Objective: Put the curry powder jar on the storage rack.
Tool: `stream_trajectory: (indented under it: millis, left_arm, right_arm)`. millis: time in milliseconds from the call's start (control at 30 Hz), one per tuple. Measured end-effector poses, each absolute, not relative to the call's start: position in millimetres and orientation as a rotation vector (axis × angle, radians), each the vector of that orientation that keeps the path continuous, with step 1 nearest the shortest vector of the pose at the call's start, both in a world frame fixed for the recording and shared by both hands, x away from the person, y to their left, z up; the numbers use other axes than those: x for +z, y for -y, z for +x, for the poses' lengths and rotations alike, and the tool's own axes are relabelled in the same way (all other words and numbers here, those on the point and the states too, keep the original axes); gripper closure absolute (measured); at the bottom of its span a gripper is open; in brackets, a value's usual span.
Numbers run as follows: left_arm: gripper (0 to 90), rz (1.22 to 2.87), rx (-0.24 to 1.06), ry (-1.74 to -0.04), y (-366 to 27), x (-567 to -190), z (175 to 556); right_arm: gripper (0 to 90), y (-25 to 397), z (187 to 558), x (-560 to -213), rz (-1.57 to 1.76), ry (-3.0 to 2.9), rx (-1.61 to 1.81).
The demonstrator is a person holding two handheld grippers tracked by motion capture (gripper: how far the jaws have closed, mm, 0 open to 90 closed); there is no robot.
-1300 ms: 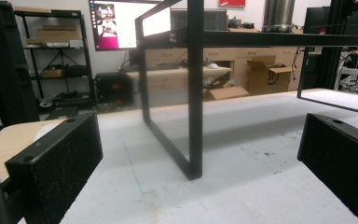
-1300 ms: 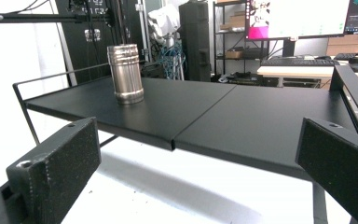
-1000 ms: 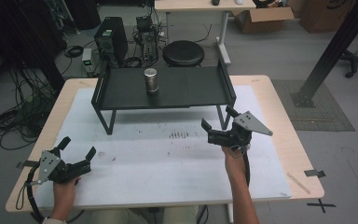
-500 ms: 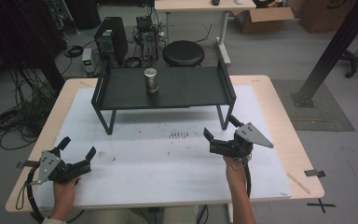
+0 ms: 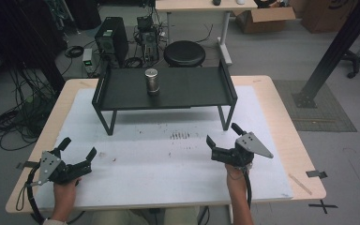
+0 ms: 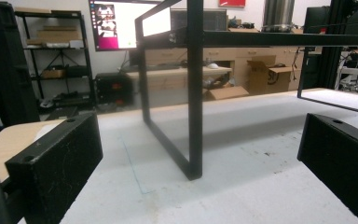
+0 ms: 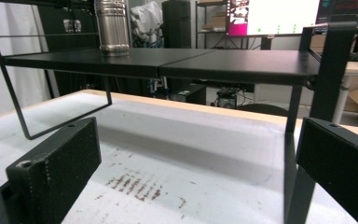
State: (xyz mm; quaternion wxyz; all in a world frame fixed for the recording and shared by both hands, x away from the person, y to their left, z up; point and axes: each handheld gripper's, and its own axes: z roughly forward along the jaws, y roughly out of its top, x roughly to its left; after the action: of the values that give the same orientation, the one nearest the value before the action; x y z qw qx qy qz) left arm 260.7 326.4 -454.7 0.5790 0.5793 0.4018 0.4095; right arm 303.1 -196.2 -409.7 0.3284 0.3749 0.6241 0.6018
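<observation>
grey workshop floor surrounds a light wooden table (image 5: pixel 281 122) whose top is mostly covered by a white mat (image 5: pixel 168 159), scuffed and marked with small brown stains near its middle. toward the far edge of the mat stands a low black shelf (image 5: pixel 187 89) on thin metal legs, and a metal canister (image 5: pixel 152 80) stands upright on the shelf's top, left of its centre. beyond the table sit a round black stool (image 5: pixel 184 52), a dark computer tower (image 5: pixel 111 40) with tangled cables on the floor, a second desk and cardboard boxes (image 5: pixel 262 18). a black beam leans across the far right corner of the room.

near the front left corner of the mat the left gripper (image 5: pixel 77 152) rests low in the person's hand, jaws spread wide with nothing between them; in the left gripper view they frame one black leg of the shelf, well apart from it. the right gripper (image 5: pixel 224 134) hovers over the mat near the shelf's right front leg, jaws likewise parted and empty. in the right gripper view the canister (image 7: pixel 112 28) appears at upper left on the shelf, well beyond the jaws, and a lit monitor (image 7: pixel 275 11) glows behind.
</observation>
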Motion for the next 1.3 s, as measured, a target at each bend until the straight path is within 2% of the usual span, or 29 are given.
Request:
stream_trajectory:
  millis: [567, 1300]
  left_arm:
    - [0.2, 1.355, 0.958, -0.940, -326.4, -454.7, 260.7]
    - [0.2, 1.355, 0.957, -0.940, -326.3, -454.7, 260.7]
  right_arm:
    - [0.0, 199.4, 297.7, -443.7, 1.052, -1.569, 1.563]
    - [0.0, 196.9, 290.3, -453.3, 1.008, -1.529, 1.530]
